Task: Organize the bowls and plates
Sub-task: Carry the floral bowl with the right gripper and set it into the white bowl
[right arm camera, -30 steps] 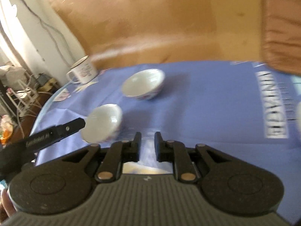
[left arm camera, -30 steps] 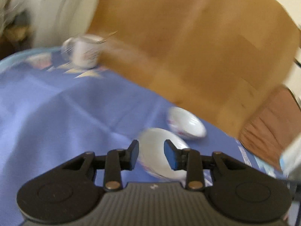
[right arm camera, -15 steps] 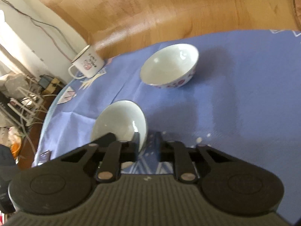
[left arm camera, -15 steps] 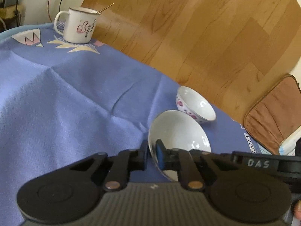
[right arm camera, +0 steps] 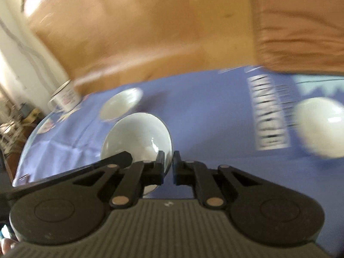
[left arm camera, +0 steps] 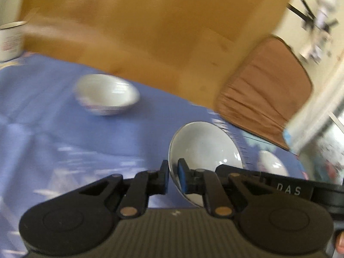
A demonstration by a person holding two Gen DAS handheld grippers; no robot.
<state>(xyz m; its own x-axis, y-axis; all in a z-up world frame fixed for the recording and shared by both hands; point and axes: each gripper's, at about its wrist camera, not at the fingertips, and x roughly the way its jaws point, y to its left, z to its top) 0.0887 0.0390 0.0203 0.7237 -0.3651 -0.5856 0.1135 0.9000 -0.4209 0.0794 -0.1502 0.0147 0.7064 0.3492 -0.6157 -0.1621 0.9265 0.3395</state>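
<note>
- Left gripper (left arm camera: 173, 177): jaws nearly closed, pinching the near rim of a plain white bowl (left arm camera: 204, 150); bowl tilted, just ahead of the fingers.
- Right gripper (right arm camera: 168, 167): jaws narrowed onto the same bowl's (right arm camera: 137, 137) rim on its opposite side.
- Patterned bowl (left arm camera: 106, 94): ahead and left of the left gripper, resting on the blue-clothed worktop (left arm camera: 53, 129).
- Third white bowl (right arm camera: 318, 124): ahead and far right of the right gripper; blurred.
- Mug (right arm camera: 64, 97): far ahead-left, at the worktop edge.
</note>
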